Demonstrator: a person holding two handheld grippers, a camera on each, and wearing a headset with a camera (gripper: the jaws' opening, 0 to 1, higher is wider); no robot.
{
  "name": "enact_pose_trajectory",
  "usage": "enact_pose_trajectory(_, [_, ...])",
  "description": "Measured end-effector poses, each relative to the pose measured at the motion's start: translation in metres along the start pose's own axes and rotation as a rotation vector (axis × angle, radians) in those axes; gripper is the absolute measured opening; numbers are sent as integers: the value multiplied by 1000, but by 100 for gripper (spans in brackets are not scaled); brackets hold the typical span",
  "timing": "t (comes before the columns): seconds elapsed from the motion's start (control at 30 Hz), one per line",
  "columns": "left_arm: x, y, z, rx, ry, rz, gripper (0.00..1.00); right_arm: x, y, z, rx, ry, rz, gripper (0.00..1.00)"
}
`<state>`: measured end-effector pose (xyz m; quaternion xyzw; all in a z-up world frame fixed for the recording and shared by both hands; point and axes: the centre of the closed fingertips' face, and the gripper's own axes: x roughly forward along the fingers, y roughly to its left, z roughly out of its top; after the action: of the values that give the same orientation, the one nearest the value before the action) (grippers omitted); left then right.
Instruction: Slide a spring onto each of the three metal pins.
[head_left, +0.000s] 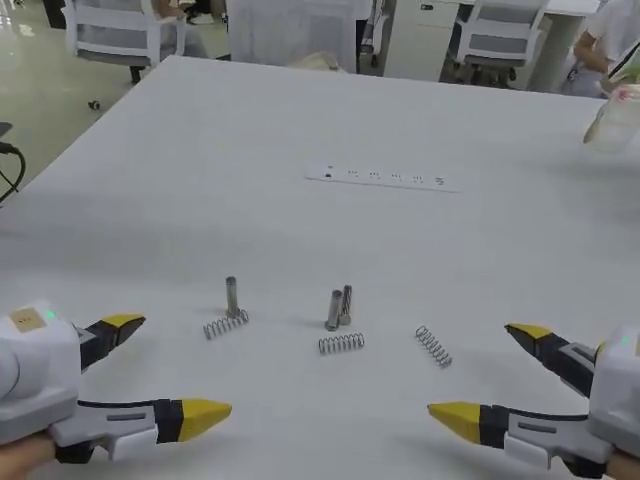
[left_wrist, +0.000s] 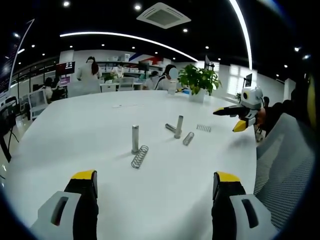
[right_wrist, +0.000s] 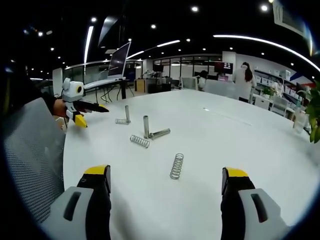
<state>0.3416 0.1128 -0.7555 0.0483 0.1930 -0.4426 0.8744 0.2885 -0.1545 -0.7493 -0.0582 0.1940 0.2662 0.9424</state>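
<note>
White surface (head_left: 150, 180) carries a flat white power strip (head_left: 383, 178) towards its far side; the marks on it are too small to read. At the right edge of the head view stands a pale bottle (head_left: 612, 118), so blurred that neither its label nor its contents can be made out. In the left gripper view a potted plant (left_wrist: 198, 80) sits at the far end of the surface.

Three metal pins stand or lie near the front. The left pin (head_left: 231, 297) stands upright on its own, with the left spring (head_left: 226, 324) lying at its foot, touching it or just beside it. To the right the middle pin (left_wrist: 178, 126) stands upright, and the third pin (right_wrist: 160, 133) lies flat with one end at the middle pin's base. The middle spring (head_left: 341, 343) lies just in front of that pair, and the right spring (head_left: 433, 345) lies apart, further right. All three springs lie loose on the surface, none on a pin.

The left gripper (head_left: 172, 365) and the right gripper (head_left: 482, 370) hover low at the near corners, each with its yellow-tipped jaws wide apart and holding nothing
</note>
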Motion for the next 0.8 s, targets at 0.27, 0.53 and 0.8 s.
enact_pose_trajectory(0.27, [-1,0,1,0,-4,-1,93,0,-2,2,4,-2,-5,90])
enact_pose_trajectory(0.53, [-2,-1,3,2,-12,-1,93,-2,-7,10,-3,-8,-14,90])
enact_pose_trajectory(0.8, [-4,-1,4,2,-17,1,92,-1,-14,22,-14,-6,-16,88])
